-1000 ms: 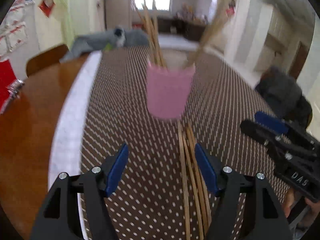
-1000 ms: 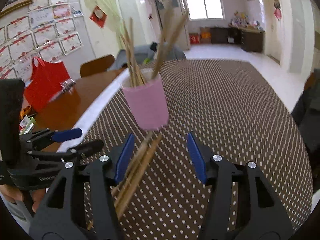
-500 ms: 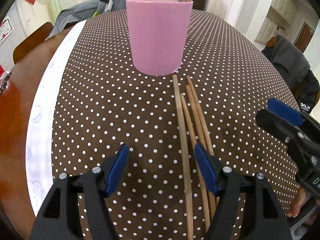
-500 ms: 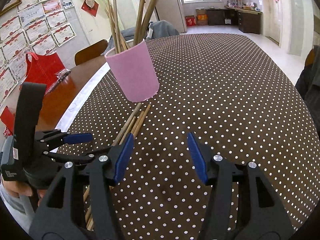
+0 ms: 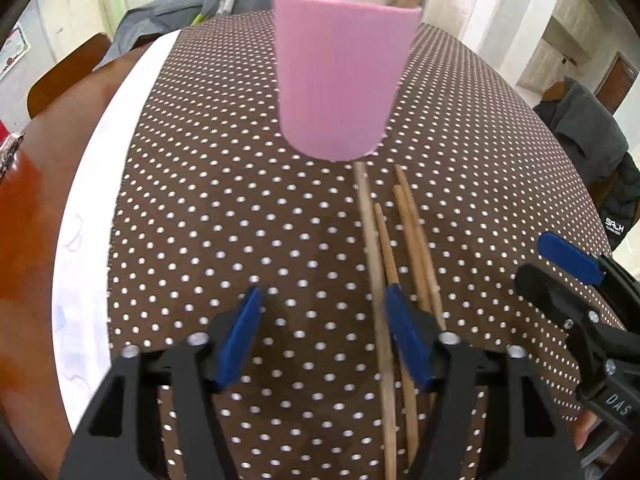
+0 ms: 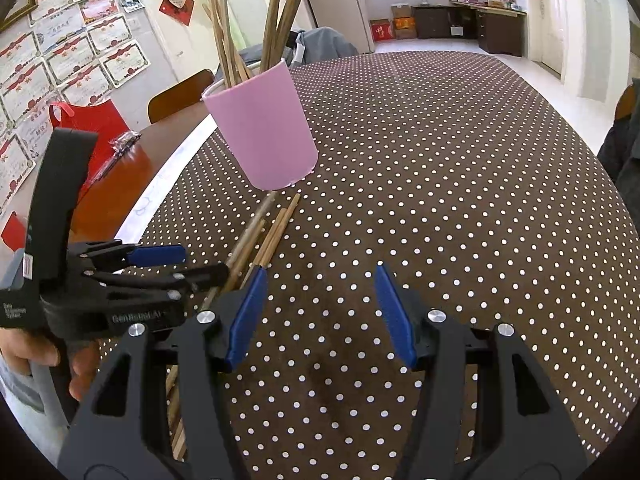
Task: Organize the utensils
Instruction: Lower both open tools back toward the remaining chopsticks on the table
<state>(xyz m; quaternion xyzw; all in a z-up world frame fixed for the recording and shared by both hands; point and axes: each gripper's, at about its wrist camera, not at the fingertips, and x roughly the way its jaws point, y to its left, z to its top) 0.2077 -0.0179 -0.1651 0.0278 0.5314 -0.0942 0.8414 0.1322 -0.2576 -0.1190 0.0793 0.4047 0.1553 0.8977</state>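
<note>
Thin wooden chopsticks [image 5: 376, 264] by pink cup [image 5: 340, 76], left tool [image 5: 322, 322] closing, right tool [image 6: 316, 308] open, empty

Brown cloth [image 5: 248, 216] with white dots under both tongs, matt and softly woven. Ahead of the left gripper [image 5: 322, 330], the pink cup [image 5: 340, 76] looks matt, smooth, maybe foam or paper wrapped. Loose chopsticks [image 5: 404, 232] by its right finger are pale bare wood, unvarnished. Black matt plastic bodies on the right gripper [image 6: 316, 312], blue rubbery-looking pads [image 6: 394, 314], shiny metal screws. Off left, glossy polished wooden tabletop [image 5: 28, 208].
</note>
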